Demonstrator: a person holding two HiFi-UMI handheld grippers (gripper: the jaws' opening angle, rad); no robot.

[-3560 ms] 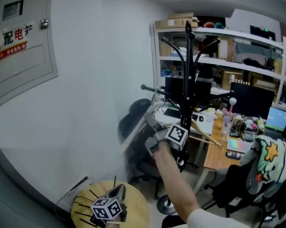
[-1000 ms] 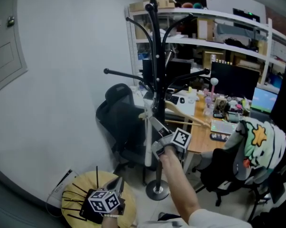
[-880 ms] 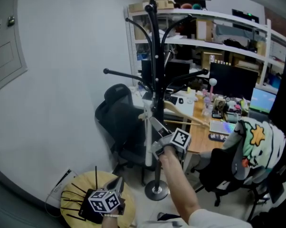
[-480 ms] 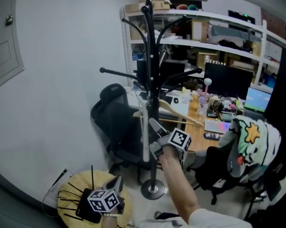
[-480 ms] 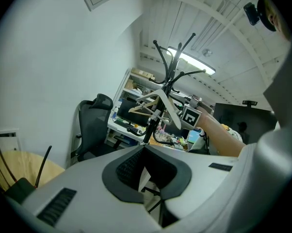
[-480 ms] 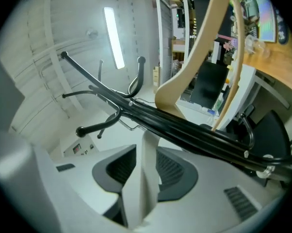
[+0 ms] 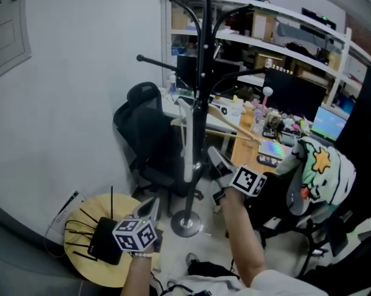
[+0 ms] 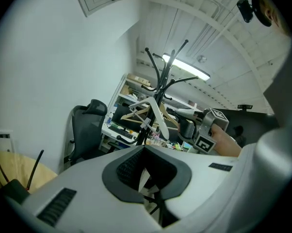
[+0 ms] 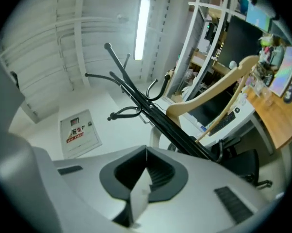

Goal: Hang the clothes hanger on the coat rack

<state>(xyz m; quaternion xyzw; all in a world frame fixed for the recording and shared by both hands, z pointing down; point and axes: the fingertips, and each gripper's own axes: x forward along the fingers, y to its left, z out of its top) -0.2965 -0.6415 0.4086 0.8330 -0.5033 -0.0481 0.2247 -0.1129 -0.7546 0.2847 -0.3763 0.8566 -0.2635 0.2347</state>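
Left gripper (image 7: pixel 150 207): held low, just beside the round wooden stool (image 7: pixel 81 270); its jaws are seen pressed together with nothing between them. It is the farther tool from the rack.
Stool top: a black box with thin antennas (image 7: pixel 103 240) is carried there, just left of the left gripper.
Right gripper (image 7: pixel 215 157): its jaws have just been closing and are now met on nothing. It is held just right of the pole, apart from it, and is the nearer tool.
White clothes hanger (image 7: pixel 186 145): found up and to the left of the right gripper, across the pole from it. It is hung on the coat rack (image 7: pixel 202 73) with its long arm nearly vertical, close along the pole. Where its hook catches cannot be made out. It is touched by neither gripper.
Deciding relation: the hanging is judged done, so only a withdrawal is called for. The pole stands between the right gripper and the hanger, so a pull back towards the person should clear both.
Wooden hanger (image 7: pixel 227 123): also carried by the rack, on its right side. Its arm slants down towards the desk, above and beyond the right gripper, and could be knocked by an upward move.
Black office chair (image 7: pixel 139 128): placed behind the rack, to its left, out of the way.
Desk (image 7: pixel 278 145): cluttered, well beyond the rack.
Shelving (image 7: pixel 278 32): set against the far wall.
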